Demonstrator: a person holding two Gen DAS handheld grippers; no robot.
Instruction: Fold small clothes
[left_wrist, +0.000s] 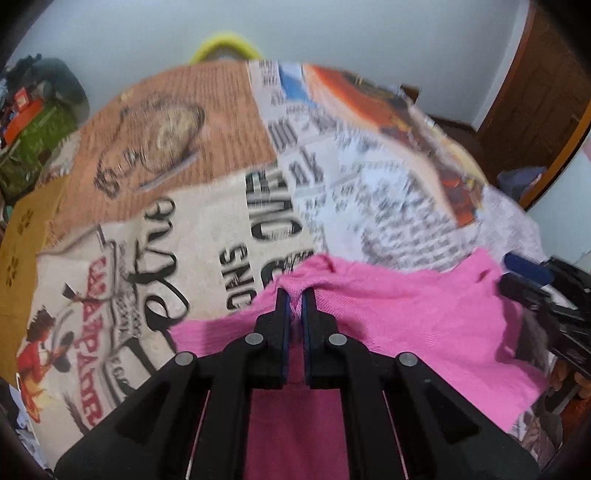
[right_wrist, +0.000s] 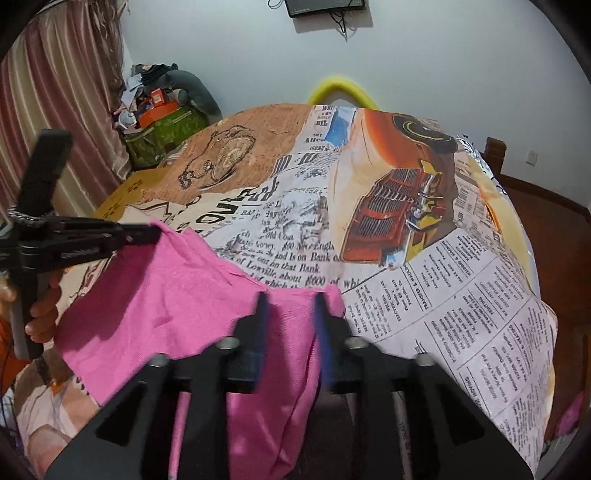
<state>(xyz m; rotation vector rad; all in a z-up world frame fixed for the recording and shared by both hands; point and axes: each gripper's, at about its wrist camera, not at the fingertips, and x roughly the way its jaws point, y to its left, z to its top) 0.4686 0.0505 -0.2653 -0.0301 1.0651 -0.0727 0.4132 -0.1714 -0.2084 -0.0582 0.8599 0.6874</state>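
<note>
Printed sheet (left_wrist: 332, 192) motion-blurred — pink cloth (right_wrist: 166, 295) partly hidden behind right fingers (right_wrist: 258, 325).

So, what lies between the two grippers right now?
Only the pink cloth spans from the left gripper to the right gripper, over the printed bedsheet. The right wrist view shows it.

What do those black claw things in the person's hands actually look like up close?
Each is matte black plastic. The left gripper and right gripper both have two flat fingers lined with blue pads, angular linkage arms and round silver pivot pins. The left one has a pistol-style handle.
</note>
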